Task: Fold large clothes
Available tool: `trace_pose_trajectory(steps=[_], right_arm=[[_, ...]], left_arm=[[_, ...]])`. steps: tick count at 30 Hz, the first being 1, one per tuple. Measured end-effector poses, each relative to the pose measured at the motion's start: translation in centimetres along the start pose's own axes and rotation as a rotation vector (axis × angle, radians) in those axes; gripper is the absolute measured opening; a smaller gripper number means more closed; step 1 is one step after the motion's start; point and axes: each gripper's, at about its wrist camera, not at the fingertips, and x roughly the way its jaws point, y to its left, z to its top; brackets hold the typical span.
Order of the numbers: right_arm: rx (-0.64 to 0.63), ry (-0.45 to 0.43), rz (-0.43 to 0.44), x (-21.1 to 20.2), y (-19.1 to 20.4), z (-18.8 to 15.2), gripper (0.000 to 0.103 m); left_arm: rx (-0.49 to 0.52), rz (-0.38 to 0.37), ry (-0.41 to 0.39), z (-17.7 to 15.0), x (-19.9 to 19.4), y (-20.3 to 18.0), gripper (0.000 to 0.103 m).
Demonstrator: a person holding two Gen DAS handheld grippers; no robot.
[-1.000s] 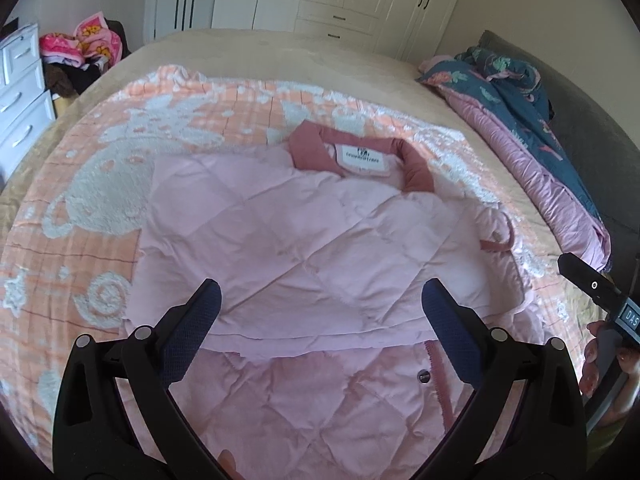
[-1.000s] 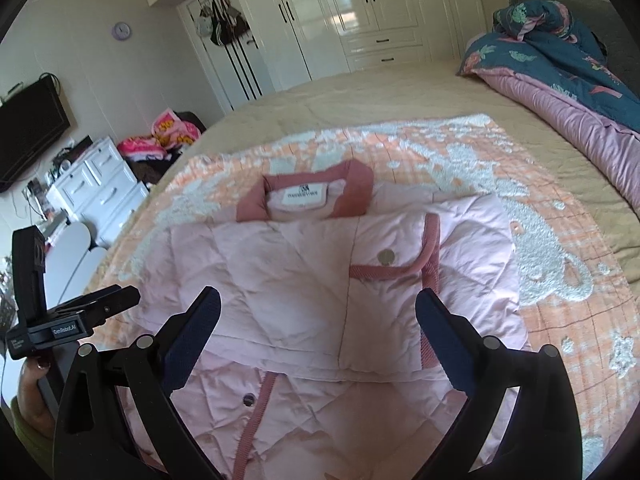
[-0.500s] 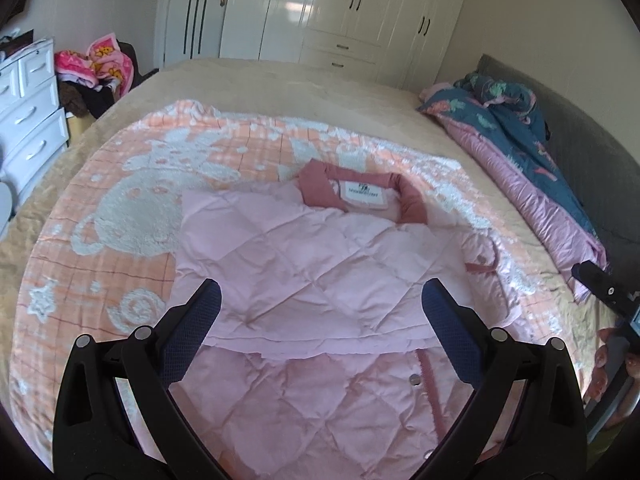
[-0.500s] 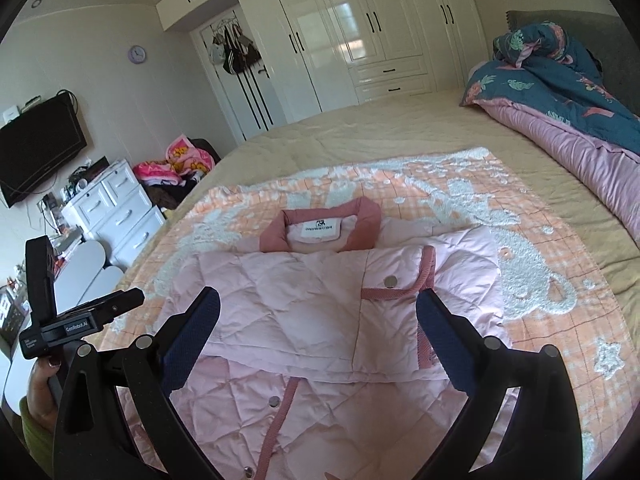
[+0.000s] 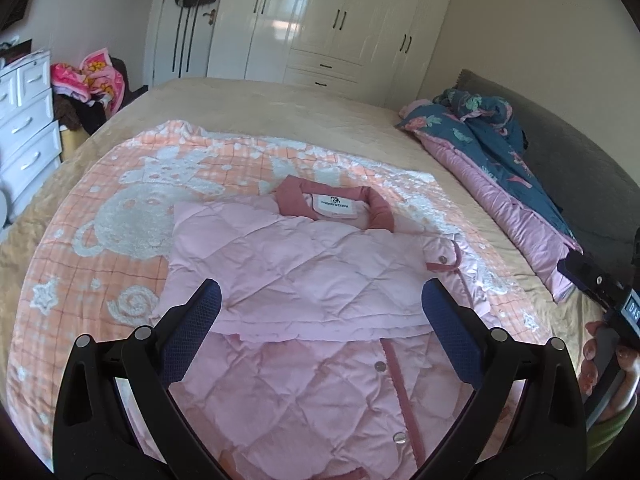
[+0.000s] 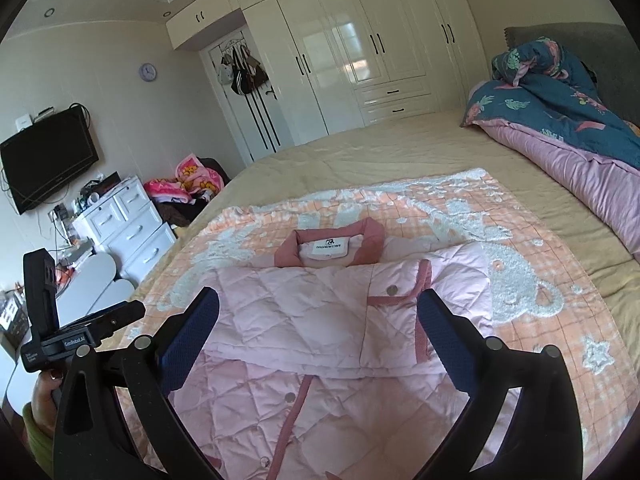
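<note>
Both empty: left gripper (image 5: 320,312) and right gripper (image 6: 318,320) spread wide above the pink quilted jacket (image 5: 304,272), collar (image 5: 334,200) at twelve o'clock on the bed (image 5: 280,108)

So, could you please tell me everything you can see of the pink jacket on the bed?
The pink jacket is pale pink, quilted in diamonds and looks softly padded. It has a darker rose collar around a white label, rose trim along the front opening, and metal snaps. It lies flat, collar away from the cameras, on the orange patterned blanket, with both sleeves folded across the chest. Neither gripper touches it; both sets of fingers are open above its lower part.
</note>
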Motion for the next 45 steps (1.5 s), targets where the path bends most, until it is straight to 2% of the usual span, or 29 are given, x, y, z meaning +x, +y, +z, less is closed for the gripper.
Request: trace_pose_trajectory(steps=[2,6,10,21,28,45], right_arm=[[-0.01,-0.006,-0.022,-0.6,0.1,-0.4,0.099],[-0.002,-0.014,-0.044,-1.5,-0.3,-1.0,0.099],[-0.006,-0.013,-0.067,-2.2,-0.5,-1.6,0.099],[-0.003,-0.001,-0.103,-5.1,-0.6,-4.2,0.099],[-0.003,0.007,-0.119,-7.3,-0.7,-5.5,0.099],[-0.033,0.03,-0.109,-11.1,0.2,-6.7,0.099]], left_arm=[[-0.012,-0.018,0.012,-0.4,-0.2,0.0,0.094],[0.0,-0.002,-0.005,-1.4,-1.2,-0.6,0.094],[-0.012,-0.046,0.012,-2.4,-1.6,-0.9,0.094],[-0.017,-0.042,0.057,-5.4,-2.1,-1.5,0.094],[-0.019,-0.049,0.059,-7.0,-4.1,-2.0,0.094],[-0.022,0.013,0.037,-8.8,-9.6,-1.2,0.094]])
